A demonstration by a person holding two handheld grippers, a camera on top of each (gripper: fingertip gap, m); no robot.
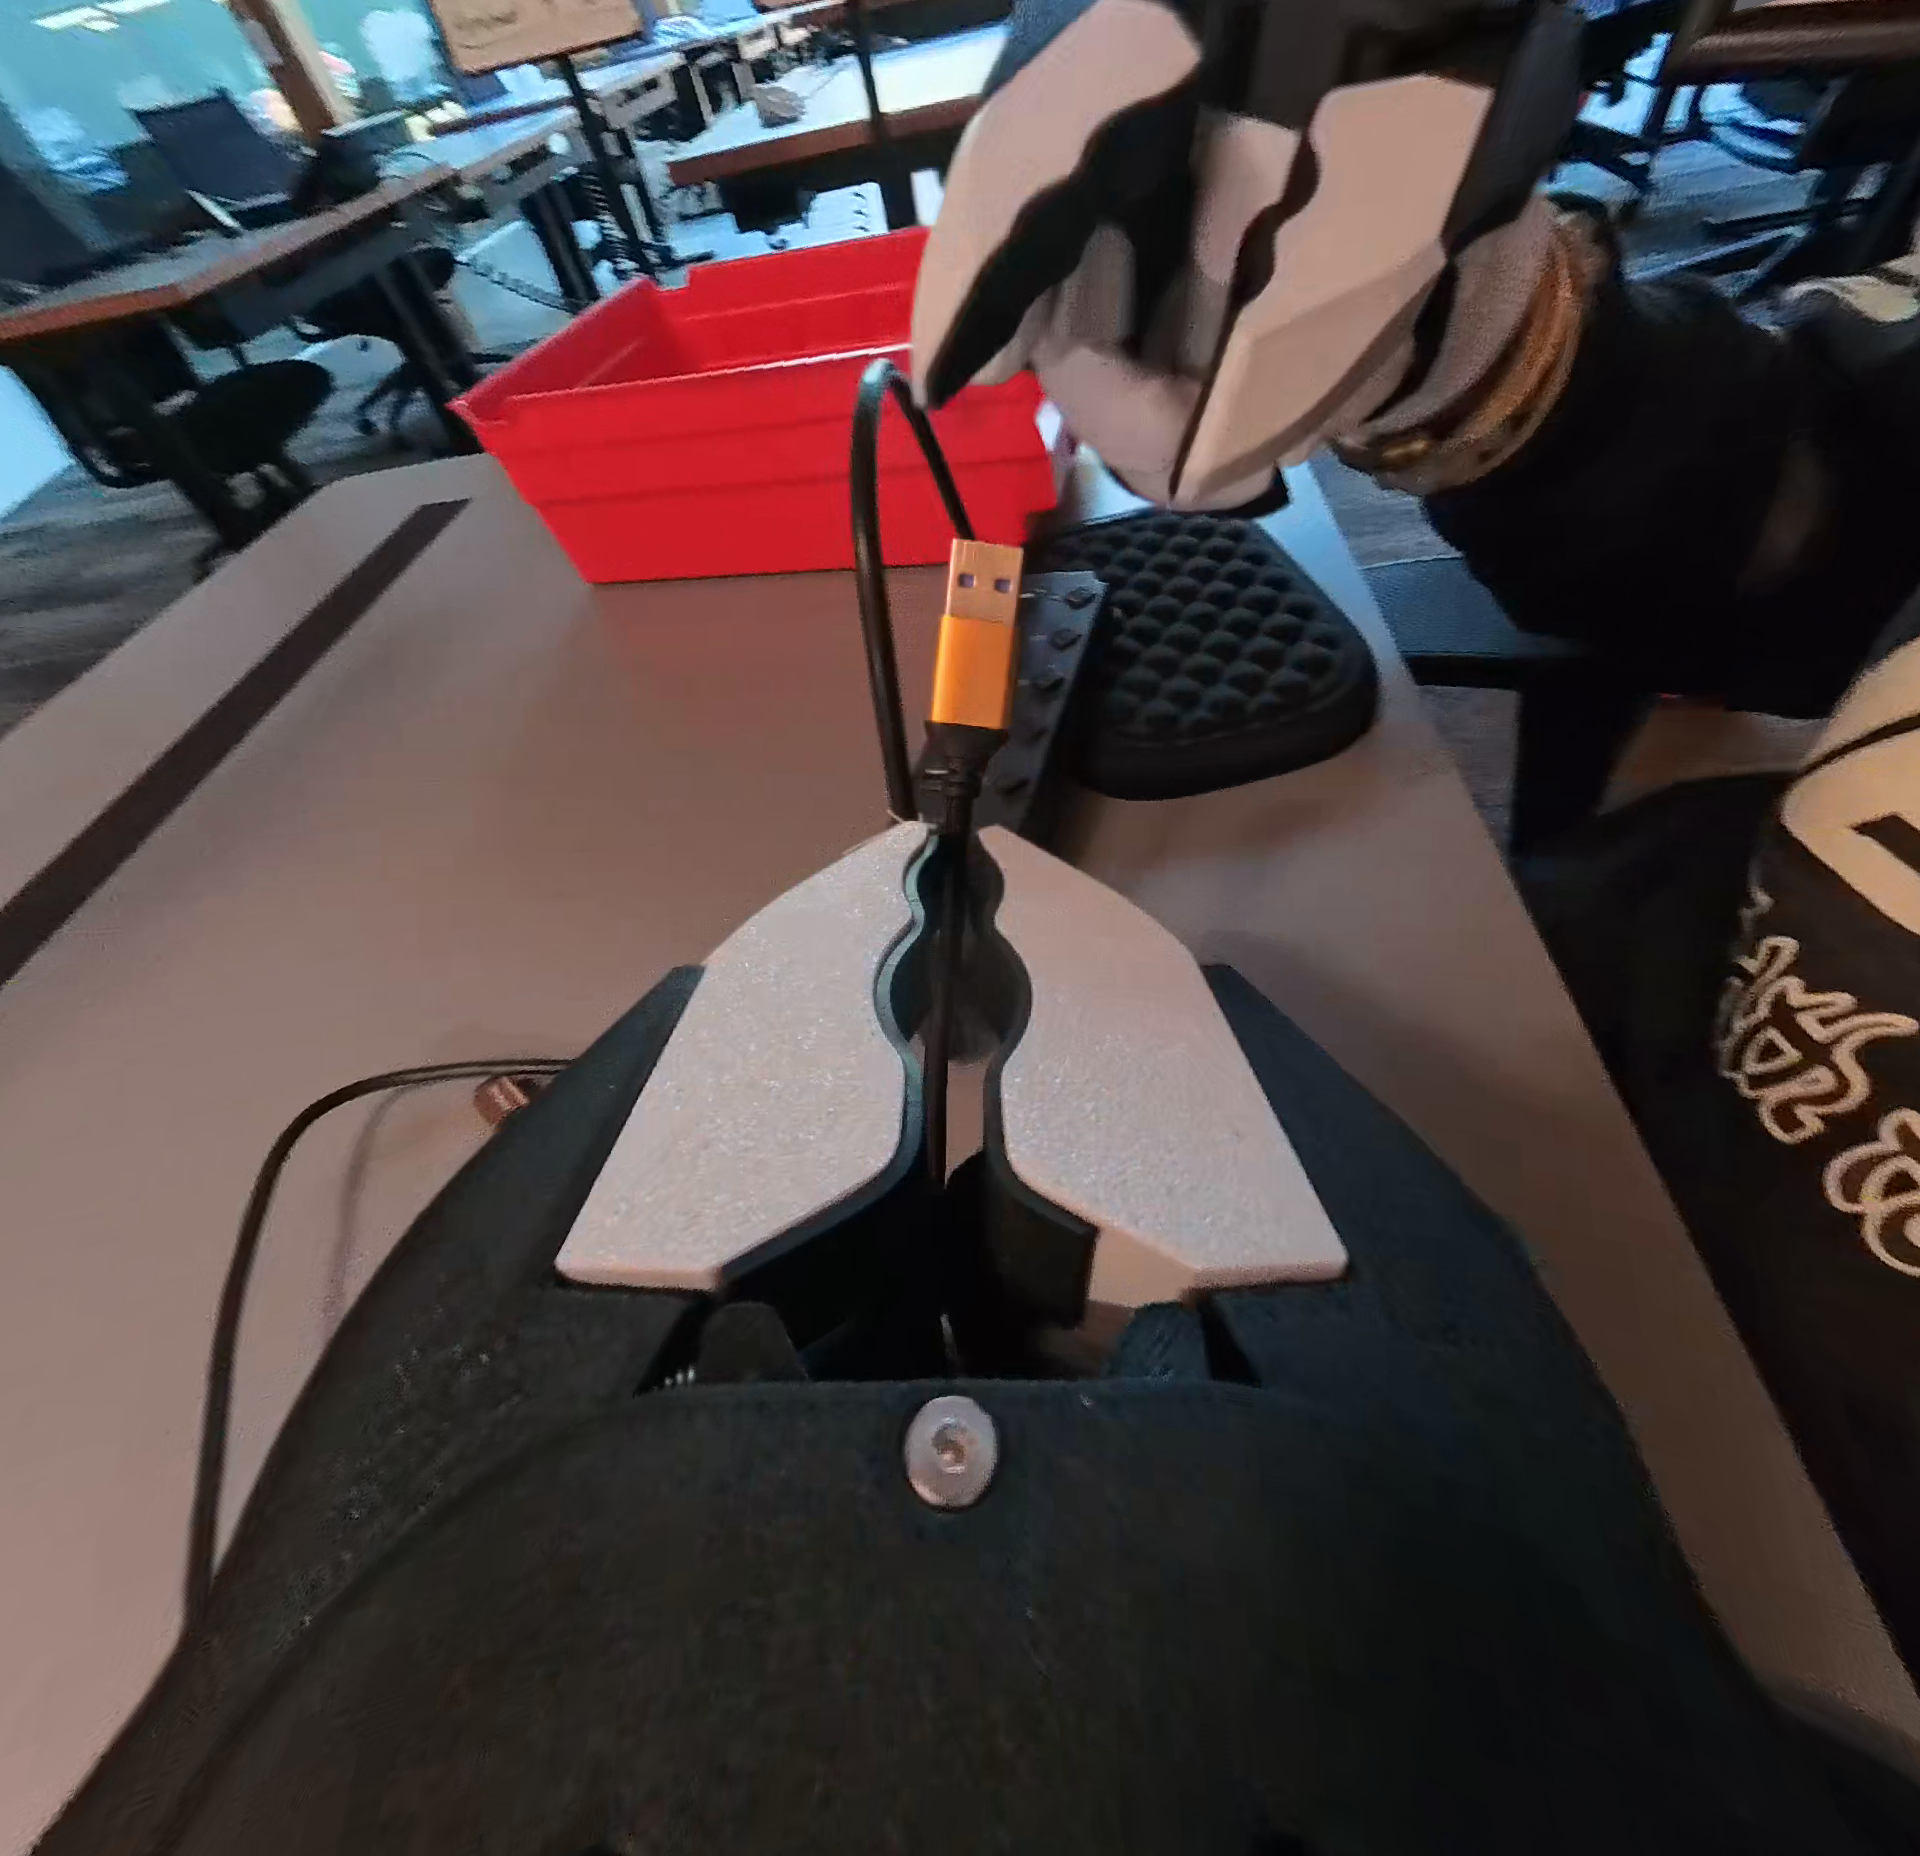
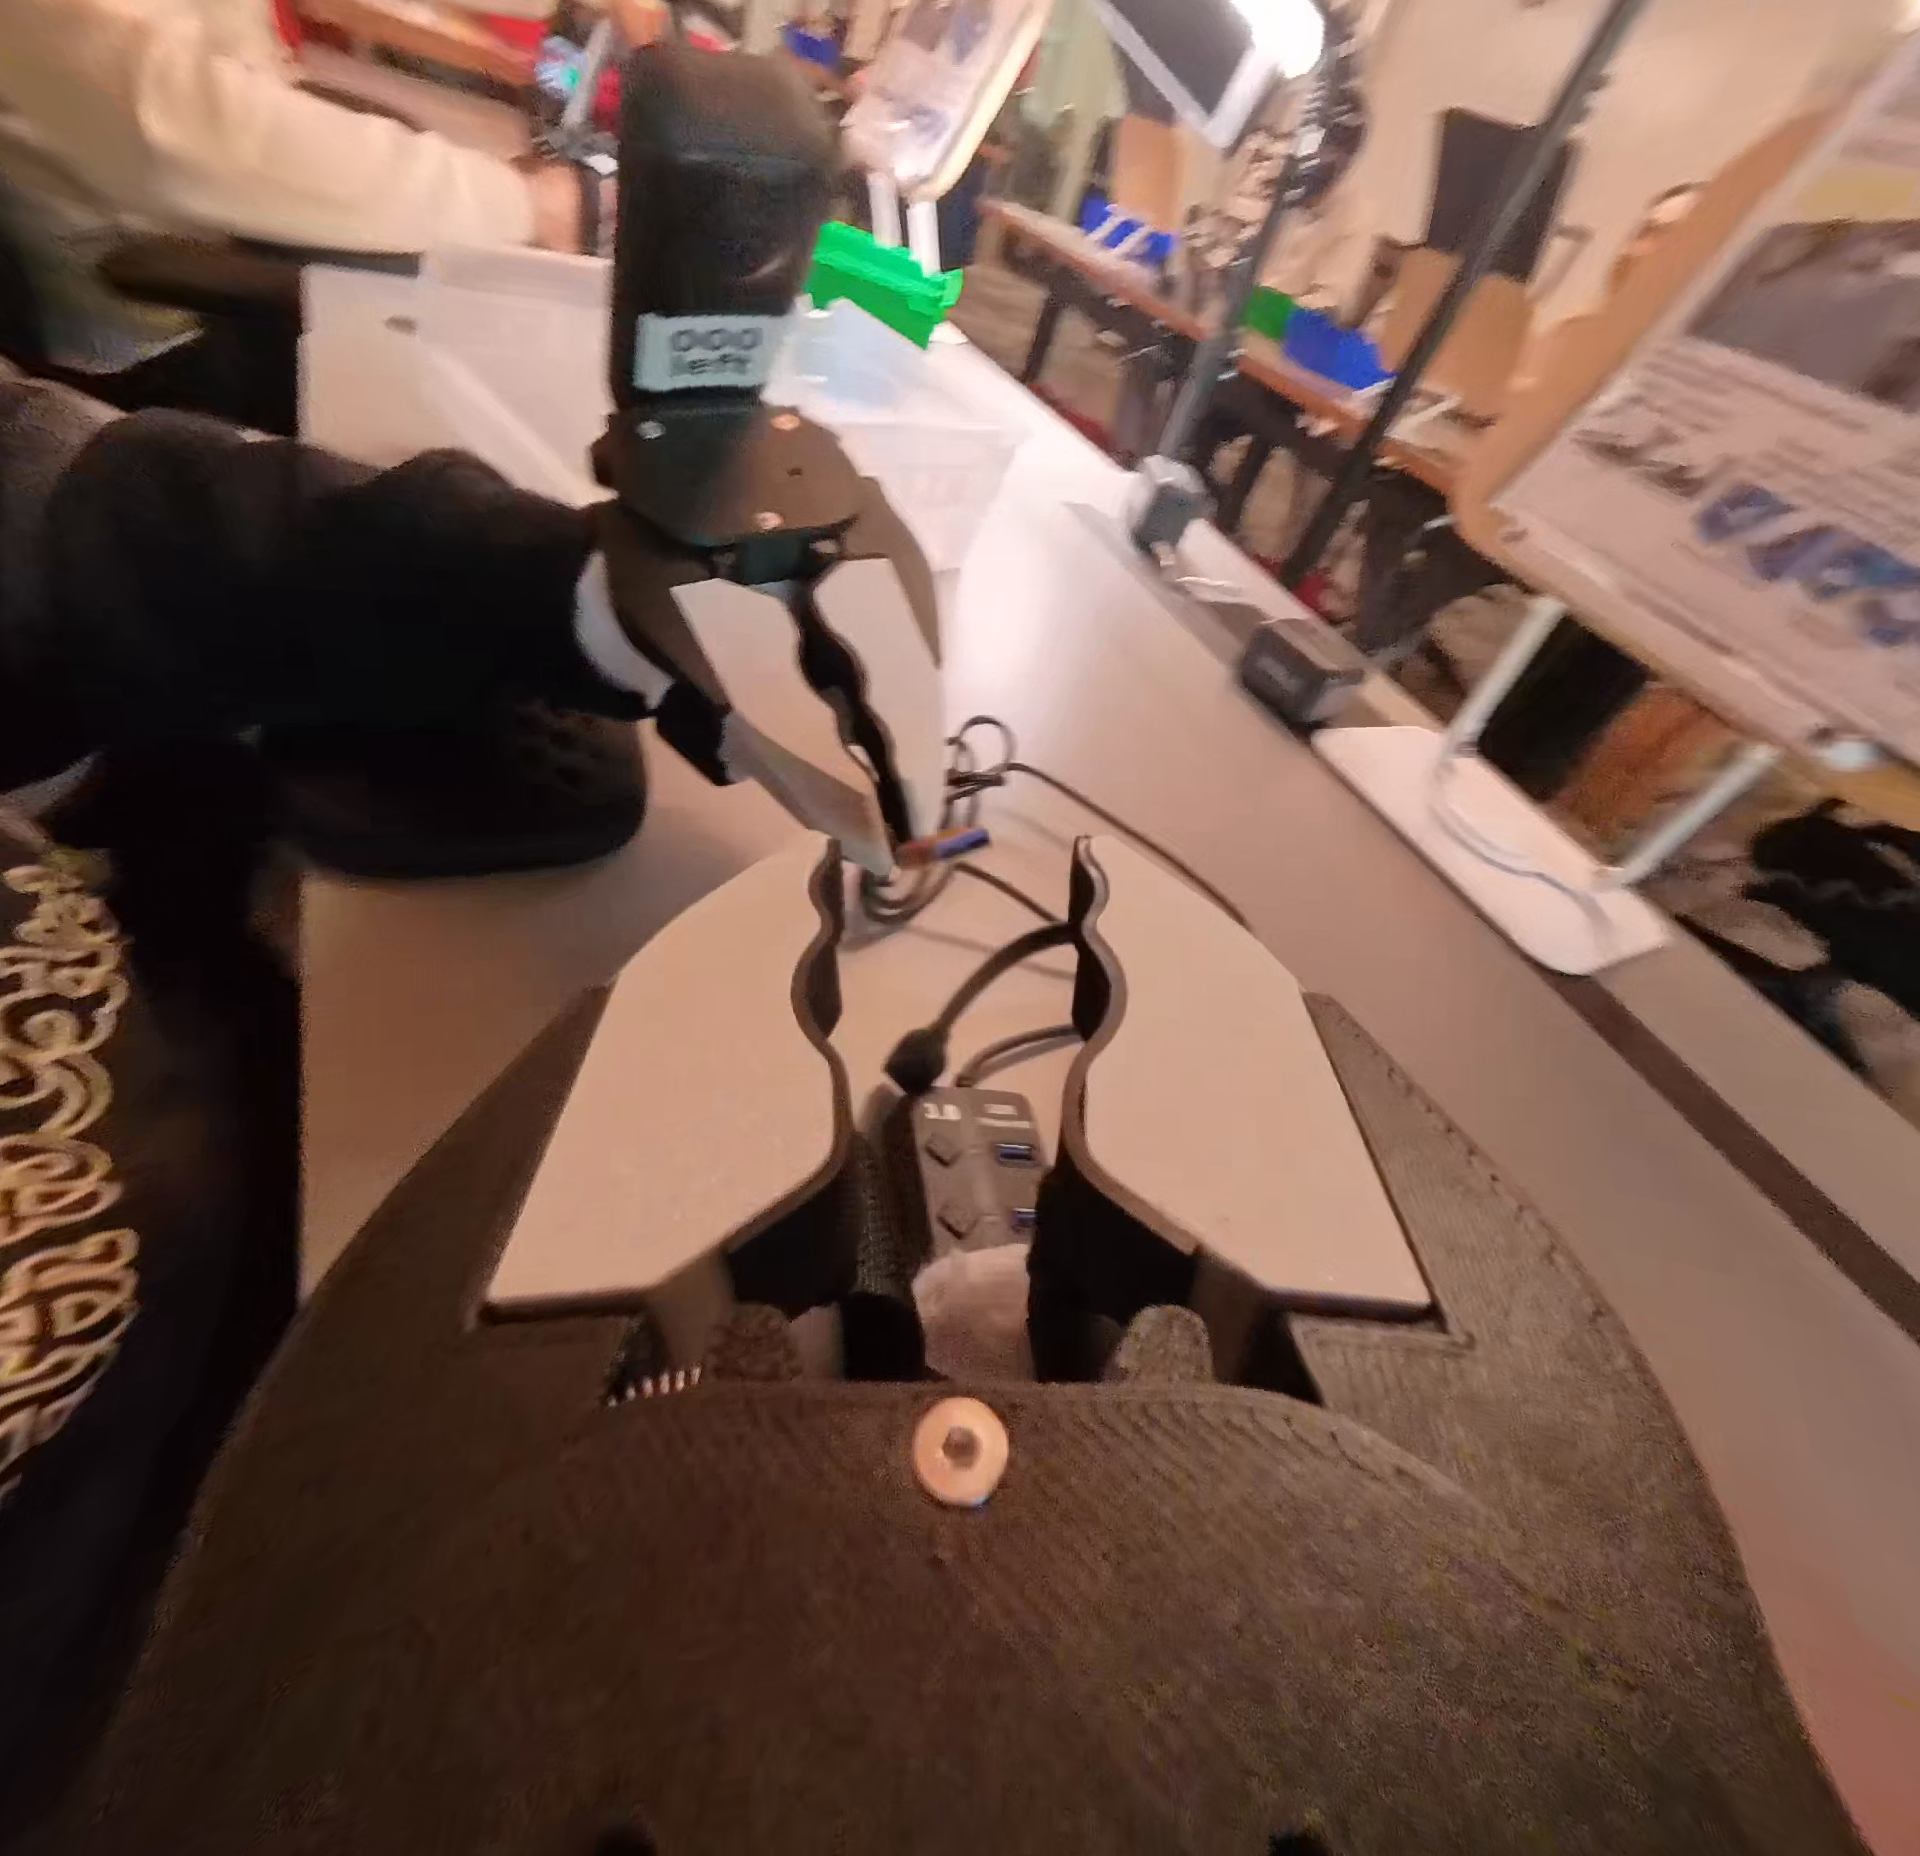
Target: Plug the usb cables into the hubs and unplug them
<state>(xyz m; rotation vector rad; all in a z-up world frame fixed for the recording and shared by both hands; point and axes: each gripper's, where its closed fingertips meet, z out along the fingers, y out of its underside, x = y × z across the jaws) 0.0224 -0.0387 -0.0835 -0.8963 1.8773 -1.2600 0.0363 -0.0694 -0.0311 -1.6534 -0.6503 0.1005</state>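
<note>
L gripper is pinched on the thin black cable just behind its orange plug, held above the table near the hub. R gripper is spread, empty. Cable looks light and floppy, plug rigid; likely better gripped on the orange shell.

Each wrist camera looks forward along its fingers, close above the table — both share the orange USB plug

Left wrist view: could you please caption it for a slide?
Left claw pinching thin black cable, orange USB plug raised.
</note>
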